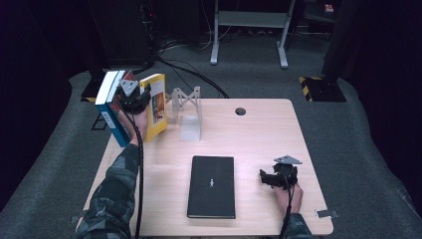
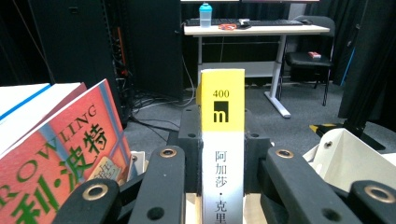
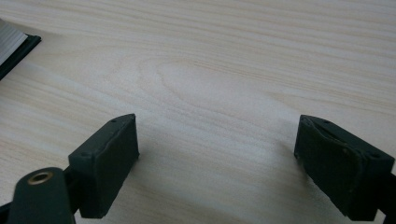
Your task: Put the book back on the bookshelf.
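At the table's far left corner my left gripper [image 1: 142, 99] is shut on a yellow book [image 1: 156, 105] and holds it upright. In the left gripper view my left gripper [image 2: 222, 140] has its black jaws clamped on both sides of the yellow book's yellow and white spine [image 2: 222, 116]. A red book [image 2: 60, 158] leans right beside it, among the blue and white books [image 1: 110, 107] at the table's edge. A black book [image 1: 211, 186] lies flat near the table's middle. My right gripper [image 1: 266, 178] rests open at the front right; in its own view my right gripper [image 3: 217, 158] has bare wood between its jaws.
A light metal bookend rack [image 1: 188, 113] stands on the wooden table [image 1: 263, 134] just right of the yellow book, and its white plate [image 2: 355, 158] is seen beside the left jaws. A round cable hole [image 1: 241, 111] is at the back. The black book's corner [image 3: 14, 46] lies beyond the right jaws.
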A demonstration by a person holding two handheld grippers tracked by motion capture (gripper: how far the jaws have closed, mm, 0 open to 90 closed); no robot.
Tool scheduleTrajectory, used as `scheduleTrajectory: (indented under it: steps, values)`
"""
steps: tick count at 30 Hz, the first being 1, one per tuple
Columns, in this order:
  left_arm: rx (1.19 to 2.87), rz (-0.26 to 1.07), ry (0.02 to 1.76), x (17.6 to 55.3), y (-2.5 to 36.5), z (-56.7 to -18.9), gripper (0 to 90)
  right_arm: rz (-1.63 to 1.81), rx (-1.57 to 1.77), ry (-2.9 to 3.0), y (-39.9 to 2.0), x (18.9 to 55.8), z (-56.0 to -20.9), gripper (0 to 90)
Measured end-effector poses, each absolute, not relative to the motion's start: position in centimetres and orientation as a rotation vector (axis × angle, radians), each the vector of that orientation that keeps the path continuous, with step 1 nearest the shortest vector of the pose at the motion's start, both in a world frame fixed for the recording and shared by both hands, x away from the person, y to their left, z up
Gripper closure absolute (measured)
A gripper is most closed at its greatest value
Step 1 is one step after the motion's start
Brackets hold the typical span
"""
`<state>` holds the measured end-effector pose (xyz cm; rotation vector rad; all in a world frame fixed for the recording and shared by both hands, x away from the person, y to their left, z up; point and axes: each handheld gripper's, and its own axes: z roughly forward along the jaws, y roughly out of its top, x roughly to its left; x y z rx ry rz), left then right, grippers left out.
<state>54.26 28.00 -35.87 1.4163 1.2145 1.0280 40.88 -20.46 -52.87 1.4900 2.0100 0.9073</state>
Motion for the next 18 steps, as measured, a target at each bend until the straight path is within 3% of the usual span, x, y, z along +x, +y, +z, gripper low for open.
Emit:
scheduleTrajectory:
  steps: [12,18]
  values:
    - [1.450,1.027,1.163,52.6,27.6,-37.6,75.8,0.907,1.483,2.016,-20.5,40.9,-52.9,13.3]
    - [1.532,0.945,1.189,50.3,28.4,-37.1,75.2,0.907,1.483,2.016,-20.5,40.9,-52.9,13.4]
